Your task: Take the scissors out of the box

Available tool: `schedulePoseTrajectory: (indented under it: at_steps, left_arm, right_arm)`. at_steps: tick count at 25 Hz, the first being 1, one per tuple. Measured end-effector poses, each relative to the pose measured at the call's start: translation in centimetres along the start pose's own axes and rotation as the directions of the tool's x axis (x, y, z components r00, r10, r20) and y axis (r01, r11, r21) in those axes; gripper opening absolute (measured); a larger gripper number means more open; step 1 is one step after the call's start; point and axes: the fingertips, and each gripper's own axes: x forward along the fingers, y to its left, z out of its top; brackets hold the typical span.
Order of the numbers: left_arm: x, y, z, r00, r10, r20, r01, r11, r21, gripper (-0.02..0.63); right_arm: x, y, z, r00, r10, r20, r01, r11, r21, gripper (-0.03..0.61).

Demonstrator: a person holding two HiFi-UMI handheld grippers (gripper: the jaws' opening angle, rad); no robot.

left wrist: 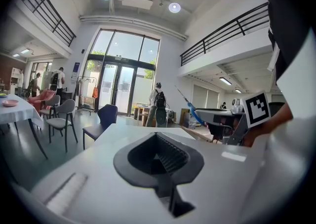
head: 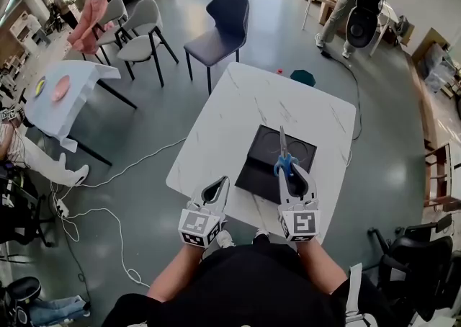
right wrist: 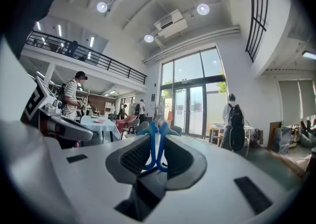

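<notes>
On the white table [head: 238,95], over the black box [head: 263,167] toward 5 o'clock, the right gripper [head: 296,170] clamps the probably light, stiff scissors [head: 284,153] by their blue handles, blades at 12 o'clock, while the left gripper [head: 222,181], at its 9 o'clock, is closed on nothing.

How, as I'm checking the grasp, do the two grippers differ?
The right gripper clamps the scissors by the blue handles; the left gripper is shut on nothing. The right gripper is over the black box's near edge; the left gripper is beside it, over the white table. Both are white.
</notes>
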Motion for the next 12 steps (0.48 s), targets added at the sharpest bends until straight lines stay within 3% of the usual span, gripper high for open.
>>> schedulePoseTrajectory:
  at_steps: [12]
  left_arm:
    - [0.75,0.27,0.39,1.0,-0.002,0.006,0.002,1.0,0.001,0.009]
  right_arm:
    - [0.55,-0.3,0.28,1.0,0.003,0.001,-0.003,1.0,-0.016,0.086]
